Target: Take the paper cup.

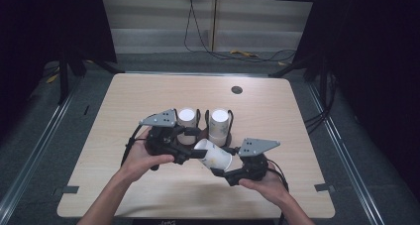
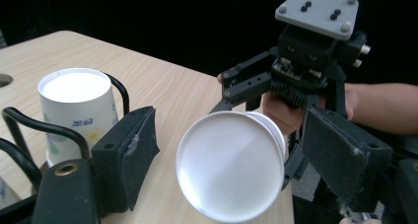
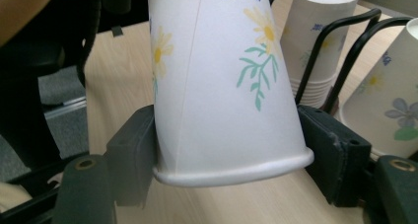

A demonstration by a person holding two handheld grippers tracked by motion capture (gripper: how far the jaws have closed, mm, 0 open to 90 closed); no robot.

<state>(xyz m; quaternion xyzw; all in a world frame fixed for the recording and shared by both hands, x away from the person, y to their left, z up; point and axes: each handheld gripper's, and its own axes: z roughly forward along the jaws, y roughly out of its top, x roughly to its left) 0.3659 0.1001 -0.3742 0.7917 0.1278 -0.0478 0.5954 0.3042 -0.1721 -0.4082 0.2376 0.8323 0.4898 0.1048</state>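
The high view looks down over my table [image 1: 277, 106]; my gripper views sit close, seemingly facing each other, sharing the tilted paper cup [image 2: 231, 165].

A white paper cup [image 1: 214, 156] printed with yellow daisies and green sprigs is held tipped on its side above the near middle of the table, closed bottom aimed at the left, rolled rim squeezed between the right-hand jaws. Just behind it, two stacks of upside-down paper cups are kept in a black wire rack [image 1: 203, 117]: the left stack [image 1: 186, 124] and the right stack [image 1: 218, 125], the same flower print seen on both.
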